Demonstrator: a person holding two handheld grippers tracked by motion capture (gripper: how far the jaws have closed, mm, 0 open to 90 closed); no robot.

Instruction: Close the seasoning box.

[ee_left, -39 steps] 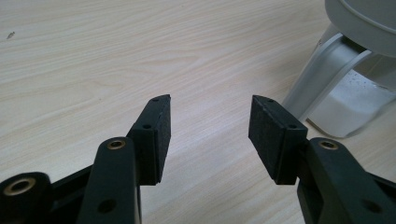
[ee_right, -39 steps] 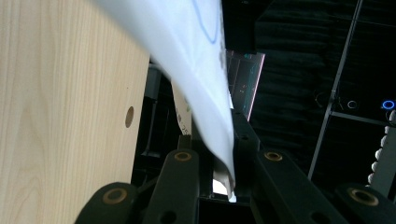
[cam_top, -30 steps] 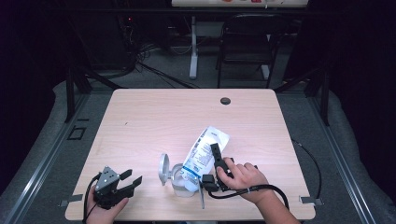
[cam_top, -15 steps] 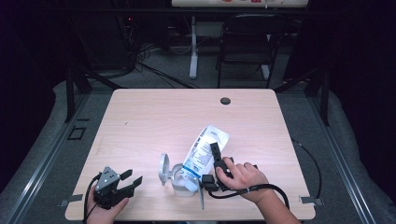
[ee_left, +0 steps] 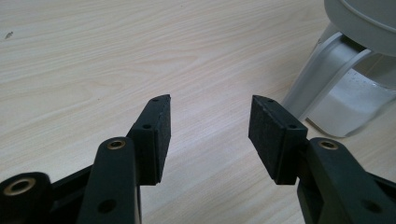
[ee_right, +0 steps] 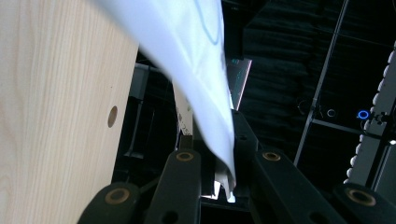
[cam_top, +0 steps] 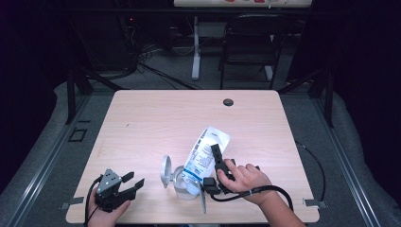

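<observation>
A white pouch with blue print (cam_top: 206,147) slants over the table, and its lower end reaches down at a clear plastic container (cam_top: 183,185). The container's round hinged lid (cam_top: 165,171) stands open to its left. My right gripper (cam_top: 216,152), held in a hand (cam_top: 243,178), is shut on the pouch's edge. In the right gripper view the white pouch (ee_right: 187,51) runs down between the closed jaws of my right gripper (ee_right: 218,140). My left gripper (cam_top: 131,181) rests open near the table's front left corner. Nothing is between the jaws of my left gripper (ee_left: 210,121), and the container (ee_left: 348,95) is off to the right.
The light wooden table (cam_top: 156,123) has a small round cable hole (cam_top: 228,101) near its far edge. A black chair (cam_top: 248,45) and a white desk leg (cam_top: 196,47) stand beyond the table. Cables trail from both grippers over the front edge.
</observation>
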